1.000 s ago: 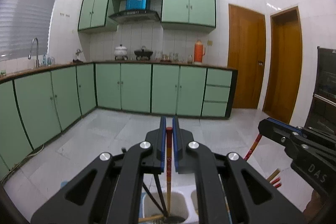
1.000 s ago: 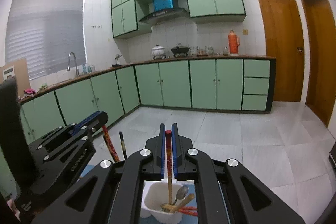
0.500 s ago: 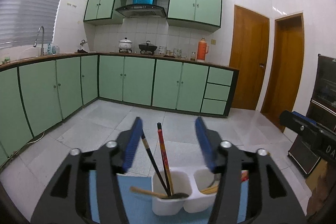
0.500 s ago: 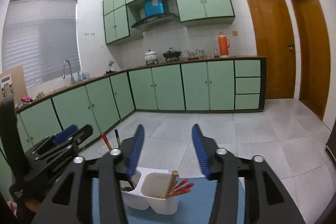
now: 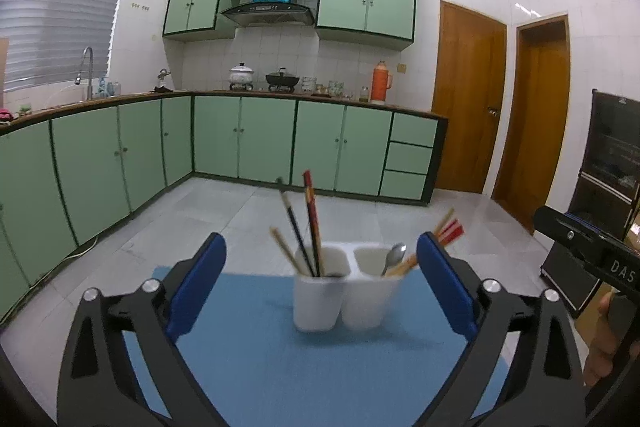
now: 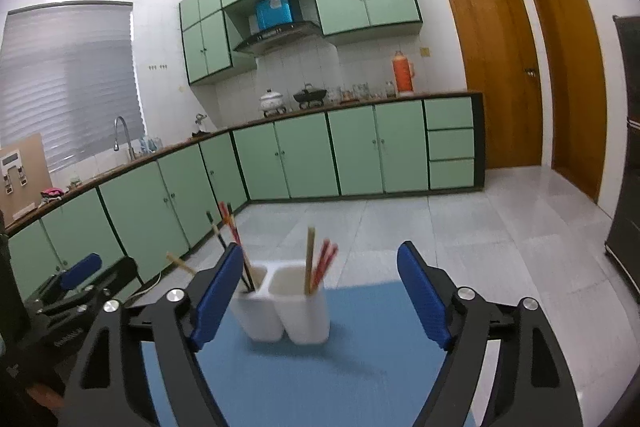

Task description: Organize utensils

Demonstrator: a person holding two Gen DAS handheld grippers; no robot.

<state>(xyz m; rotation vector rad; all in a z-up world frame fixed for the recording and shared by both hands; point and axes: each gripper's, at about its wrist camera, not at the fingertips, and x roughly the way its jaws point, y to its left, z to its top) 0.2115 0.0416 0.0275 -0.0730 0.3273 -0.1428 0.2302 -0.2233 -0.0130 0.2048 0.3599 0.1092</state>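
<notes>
A white two-compartment holder (image 5: 344, 291) (image 6: 284, 311) stands on a blue mat (image 5: 280, 347) (image 6: 360, 327). Its left cup holds a red chopstick (image 5: 312, 223), a black one (image 5: 294, 227) and a wooden one (image 5: 284, 251). Its right cup holds a spoon (image 5: 394, 257) and red chopsticks (image 5: 450, 229) (image 6: 326, 259). My left gripper (image 5: 320, 243) is short of the holder, its jaws opening wide with nothing between the pads. My right gripper (image 6: 320, 251) is also back from the holder, jaws opening and empty. Each gripper shows at the edge of the other's view: the right gripper (image 5: 580, 247), the left gripper (image 6: 80, 275).
Beyond the mat's far edge the tiled floor drops away to green base cabinets (image 5: 264, 143) along the back and left walls. A black appliance (image 5: 608, 195) and wooden doors (image 5: 468, 103) stand at the right. A person's hand (image 5: 604, 339) grips the right tool.
Both grippers were shut on a red chopstick over the holder. They have opened, let go and pulled back; the chopsticks now stand in the cups.
</notes>
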